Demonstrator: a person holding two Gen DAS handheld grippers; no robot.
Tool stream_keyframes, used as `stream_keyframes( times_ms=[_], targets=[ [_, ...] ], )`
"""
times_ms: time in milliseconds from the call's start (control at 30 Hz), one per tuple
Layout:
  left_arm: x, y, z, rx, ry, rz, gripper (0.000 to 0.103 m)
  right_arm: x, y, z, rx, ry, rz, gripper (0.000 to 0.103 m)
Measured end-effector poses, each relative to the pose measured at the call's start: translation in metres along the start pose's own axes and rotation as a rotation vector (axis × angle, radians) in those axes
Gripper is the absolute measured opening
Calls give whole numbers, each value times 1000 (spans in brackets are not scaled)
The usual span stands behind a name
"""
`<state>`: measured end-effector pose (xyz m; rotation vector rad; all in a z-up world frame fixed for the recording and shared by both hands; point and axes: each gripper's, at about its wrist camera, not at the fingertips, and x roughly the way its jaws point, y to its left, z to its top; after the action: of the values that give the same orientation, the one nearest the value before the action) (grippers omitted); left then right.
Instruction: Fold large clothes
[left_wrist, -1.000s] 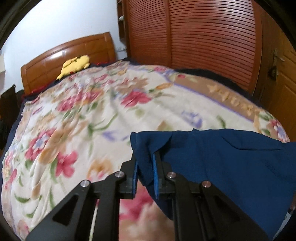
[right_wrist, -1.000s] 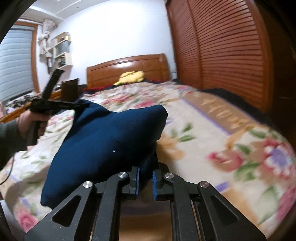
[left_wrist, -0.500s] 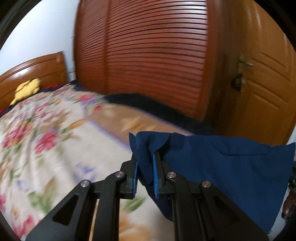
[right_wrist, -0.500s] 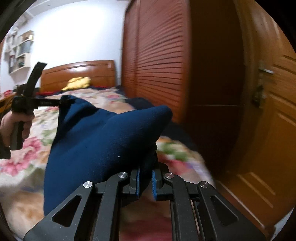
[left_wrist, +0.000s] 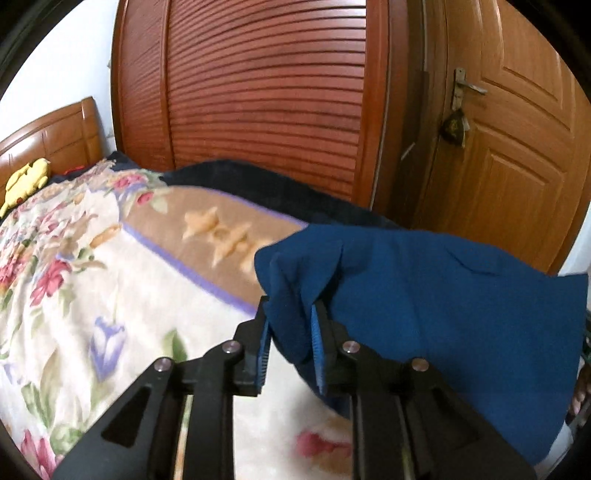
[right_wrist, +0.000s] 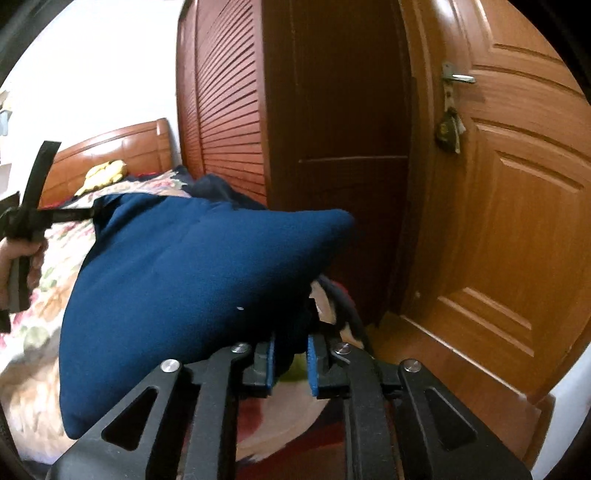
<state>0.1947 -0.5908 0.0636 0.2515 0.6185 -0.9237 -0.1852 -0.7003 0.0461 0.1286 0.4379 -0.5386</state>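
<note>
A dark blue garment (left_wrist: 443, 306) hangs stretched in the air between both grippers, above the right side of the bed. My left gripper (left_wrist: 290, 332) is shut on one bunched corner of it. My right gripper (right_wrist: 290, 350) is shut on another corner; the blue garment (right_wrist: 192, 280) fills the left half of the right wrist view. The left gripper (right_wrist: 33, 218) and the hand holding it show at the far left of that view, clamped on the cloth's far corner.
The bed with a floral blanket (left_wrist: 92, 266) lies below and to the left. A wooden headboard (left_wrist: 51, 136) and a yellow plush (left_wrist: 26, 181) are at its far end. A slatted wardrobe (left_wrist: 266, 96) and a wooden door (right_wrist: 509, 206) stand close on the right.
Both grippers have swung to the right with the garment, away from the middle of the bed toward the wardrobe and door. The grip on the cloth is unchanged.
</note>
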Motion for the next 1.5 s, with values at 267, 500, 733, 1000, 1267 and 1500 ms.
stream_keyframes(
  times_ms=[267, 500, 733, 1000, 1267, 1500],
  targets=[
    [-41, 12, -39, 30, 48, -24, 32, -29, -3, 18, 4, -16, -90, 22],
    [-101, 25, -86, 37, 36, -2, 39, -44, 23, 37, -53, -53, -48, 33],
    [-161, 40, -126, 10, 20, 41, 42, 3, 49, 33, -63, 36, 23, 36],
    [-245, 55, -181, -27, 0, 102, 46, 19, 60, 16, -38, 48, -27, 36],
    [-313, 74, -230, -74, -26, 187, 53, -13, 111, 29, -75, 0, 35, 36],
    [-355, 94, -266, -133, -43, 239, 56, -35, 206, 22, -166, -1, 207, 36]
  ],
)
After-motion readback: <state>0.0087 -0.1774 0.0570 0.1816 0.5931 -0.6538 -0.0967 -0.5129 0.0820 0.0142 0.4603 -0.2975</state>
